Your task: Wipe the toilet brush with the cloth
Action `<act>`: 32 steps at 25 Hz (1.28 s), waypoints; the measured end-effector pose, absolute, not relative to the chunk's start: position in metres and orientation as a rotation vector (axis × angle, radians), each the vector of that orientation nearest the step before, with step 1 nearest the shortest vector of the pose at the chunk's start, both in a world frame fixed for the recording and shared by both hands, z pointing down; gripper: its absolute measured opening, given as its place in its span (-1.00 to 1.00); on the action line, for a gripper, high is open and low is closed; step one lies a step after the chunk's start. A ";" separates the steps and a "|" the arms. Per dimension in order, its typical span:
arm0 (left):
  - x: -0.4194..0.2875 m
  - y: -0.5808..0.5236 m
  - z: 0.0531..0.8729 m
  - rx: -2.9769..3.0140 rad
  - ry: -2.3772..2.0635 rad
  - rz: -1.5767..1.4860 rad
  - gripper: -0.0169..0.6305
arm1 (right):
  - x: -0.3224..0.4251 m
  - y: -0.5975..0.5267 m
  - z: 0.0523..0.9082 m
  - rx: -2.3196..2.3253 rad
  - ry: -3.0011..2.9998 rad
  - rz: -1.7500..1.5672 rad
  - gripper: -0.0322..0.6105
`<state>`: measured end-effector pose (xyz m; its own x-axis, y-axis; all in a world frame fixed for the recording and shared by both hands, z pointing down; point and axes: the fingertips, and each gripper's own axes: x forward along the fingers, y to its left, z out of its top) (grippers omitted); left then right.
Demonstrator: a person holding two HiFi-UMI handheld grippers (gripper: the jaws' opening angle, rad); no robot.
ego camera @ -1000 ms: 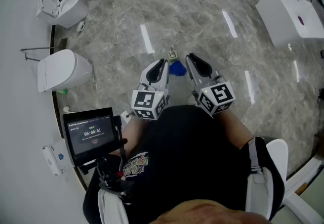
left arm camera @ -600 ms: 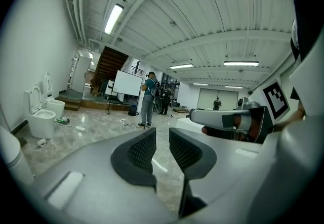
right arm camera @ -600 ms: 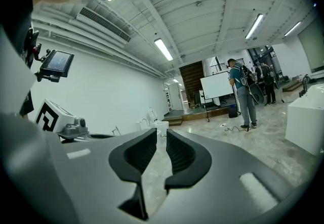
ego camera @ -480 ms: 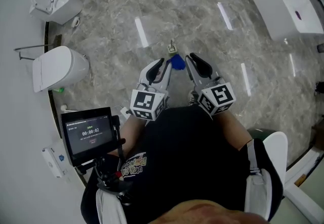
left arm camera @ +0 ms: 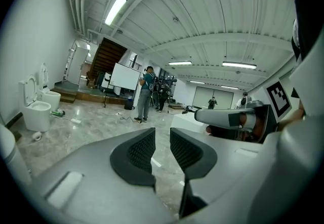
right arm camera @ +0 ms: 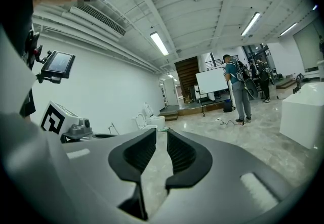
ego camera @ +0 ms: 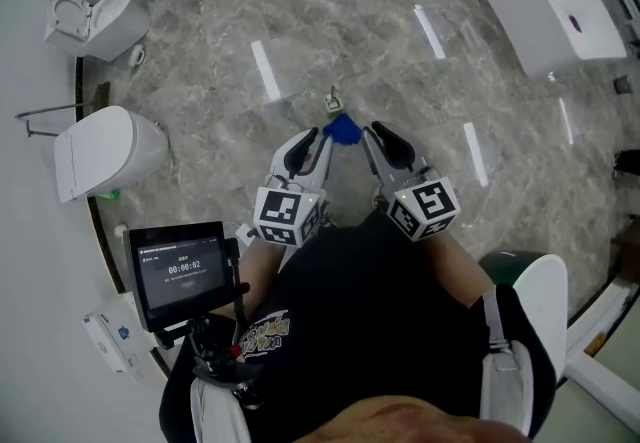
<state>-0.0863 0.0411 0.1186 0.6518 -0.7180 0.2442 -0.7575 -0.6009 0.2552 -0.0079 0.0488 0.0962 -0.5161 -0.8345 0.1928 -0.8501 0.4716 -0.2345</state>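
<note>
Lying on the grey marbled floor (ego camera: 350, 21), the cloth (ego camera: 344, 130) is a small, vivid blue lump, bunched up rather than spread flat, and it is the one strong colour on the pale stone. In the head view it sits just past the tips of the two grippers, in the gap between them and close to both, though that view does not settle whether either tip touches it. Just beyond the cloth, on its far side, stands the toilet brush (ego camera: 333, 103): a small pale thing with a thin stem rising from a low base, too small here to make out bristles or finish. The left gripper (ego camera: 312, 138) reaches forward from in front of the person's body, its marker cube nearest the body. Its own view shows the two dark ribbed pads (left arm camera: 137, 151) standing a little apart, with only floor showing through the gap and nothing held. The right gripper (ego camera: 377, 135) lies alongside it, angled slightly inward toward the cloth. Its jaws have just been opening and stand with a narrow slit between their ribbed pads (right arm camera: 137, 151), again with nothing between them. Off to the left of the head view a white toilet (ego camera: 105, 149) stands by the wall, well apart from the cloth, and a large white box (ego camera: 555, 11) sits on the floor at upper right.
</note>
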 end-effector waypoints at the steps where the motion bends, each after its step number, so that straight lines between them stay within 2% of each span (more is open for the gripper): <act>1: -0.088 0.043 0.121 2.534 -1.173 0.163 -0.66 | -0.008 0.050 0.097 1.520 -2.648 0.469 -0.68; 6: -0.098 0.038 0.127 2.532 -1.195 0.151 -0.66 | -0.011 0.040 0.096 1.523 -2.655 0.455 -0.68; 11: -0.088 -0.020 0.147 2.469 -1.264 0.181 -0.66 | 0.015 -0.015 0.119 1.477 -2.638 0.465 -0.65; 20: -0.001 -0.097 0.303 2.286 -1.475 0.405 -0.66 | 0.123 -0.098 0.290 1.268 -2.726 0.570 -0.56; 27: -0.018 -0.080 0.287 2.218 -1.506 0.406 -0.66 | 0.115 -0.091 0.273 1.222 -2.692 0.600 -0.55; 32: -0.003 -0.114 0.343 2.212 -1.532 0.428 -0.66 | 0.119 -0.114 0.335 1.145 -2.680 0.623 -0.55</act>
<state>-0.0031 -0.1145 0.3432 0.3472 -0.8105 0.4717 -0.9376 -0.3087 0.1597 0.1194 -0.1137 0.3353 -0.6938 -0.6530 0.3038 -0.7200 0.6198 -0.3122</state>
